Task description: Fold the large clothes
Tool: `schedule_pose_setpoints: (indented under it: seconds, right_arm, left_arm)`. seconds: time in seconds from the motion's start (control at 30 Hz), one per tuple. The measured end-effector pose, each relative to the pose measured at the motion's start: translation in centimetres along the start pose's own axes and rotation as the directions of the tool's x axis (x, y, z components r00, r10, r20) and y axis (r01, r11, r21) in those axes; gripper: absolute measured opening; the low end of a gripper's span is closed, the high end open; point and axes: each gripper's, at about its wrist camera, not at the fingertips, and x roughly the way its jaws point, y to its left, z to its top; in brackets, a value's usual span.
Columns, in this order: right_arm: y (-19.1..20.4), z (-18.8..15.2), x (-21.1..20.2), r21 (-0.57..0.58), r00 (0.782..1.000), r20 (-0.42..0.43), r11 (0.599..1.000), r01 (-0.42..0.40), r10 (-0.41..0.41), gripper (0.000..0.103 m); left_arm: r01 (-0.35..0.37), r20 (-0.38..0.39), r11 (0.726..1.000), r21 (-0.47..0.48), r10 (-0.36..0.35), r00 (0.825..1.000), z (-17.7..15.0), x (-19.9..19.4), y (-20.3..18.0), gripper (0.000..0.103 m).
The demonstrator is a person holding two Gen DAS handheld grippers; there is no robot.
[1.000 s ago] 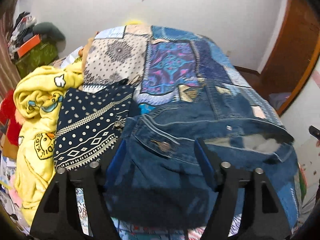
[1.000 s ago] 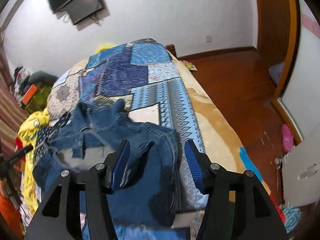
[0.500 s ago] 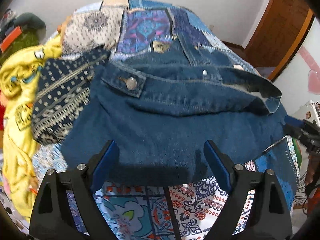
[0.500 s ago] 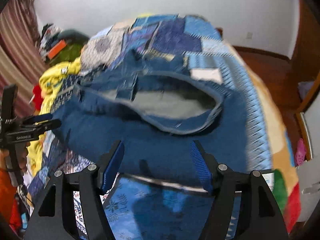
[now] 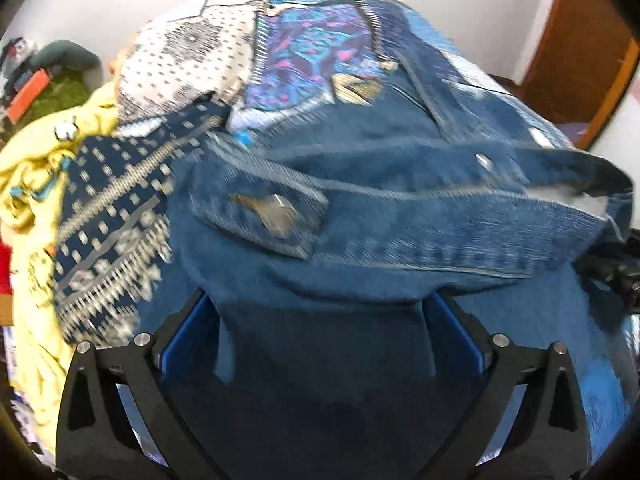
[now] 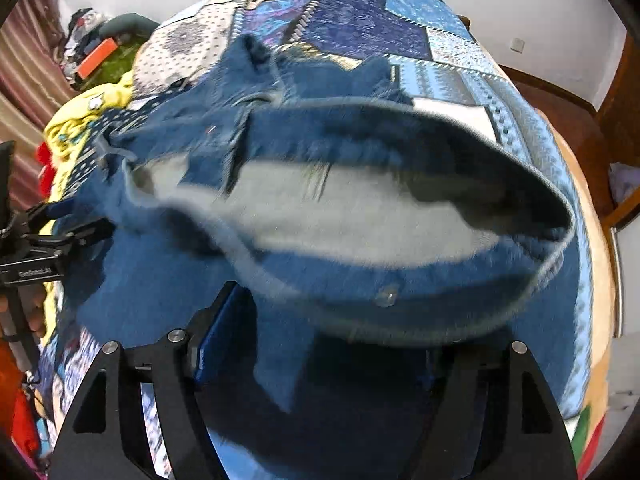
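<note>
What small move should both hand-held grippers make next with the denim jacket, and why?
Probably close both on the jacket's near hem. The denim jacket lies crumpled on the patchwork bedspread, its collar gaping. Denim already sits between the jaws of the left hand-held gripper and the right hand-held gripper, and both are opening, so nothing seems gripped yet.

Left tongs [image 6: 80,232], seen at the left edge of the right wrist view: carried small white lettering on the black body, too blurred to spell out with certainty.
Yellow blanket [image 5: 28,168]: showed cartoon prints, with no letters sharp enough to read.
Denim jacket [image 5: 360,216]: its metal buttons bore no marking that could be made out.
Patchwork bedspread [image 6: 360,20]: held patterns only, no writing.
</note>
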Motion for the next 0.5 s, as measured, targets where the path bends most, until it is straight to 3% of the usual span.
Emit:
schedule_pose_setpoints:
  seconds: [0.07, 0.17, 0.3, 0.5]
  right_arm:
    - [-0.9, 1.7, -0.2, 0.02, 0.999, 0.027, 0.999, 0.034, -0.034, 0.07]
    - [-2.8, 4.0, -0.9, 0.084, 0.991, 0.087, 0.992, 0.093, -0.1, 0.07]
    - [-6.1, 5.8, -2.9, 0.212, 0.958, 0.167, 0.958, 0.195, -0.232, 0.07]
    - [-5.8, 4.4, -6.5, 0.221, 0.958, 0.229, 0.968, 0.119, -0.17, 0.07]
  left_arm:
    - [-0.043, 0.018, 0.999, 0.001, 0.043, 0.999, 1.3, 0.4, 0.7, 0.103]
    - [-0.046, 0.036, 0.999, -0.014, 0.046, 0.998, 3.3, 0.9, 1.9, 0.103]
    - [-0.151, 0.123, 0.985, -0.085, 0.161, 0.979, 5.4, -0.9, 3.3, 0.101]
    - [-0.086, 0.186, 0.991, -0.105, 0.105, 0.977, 5.4, -5.1, 5.2, 0.101]
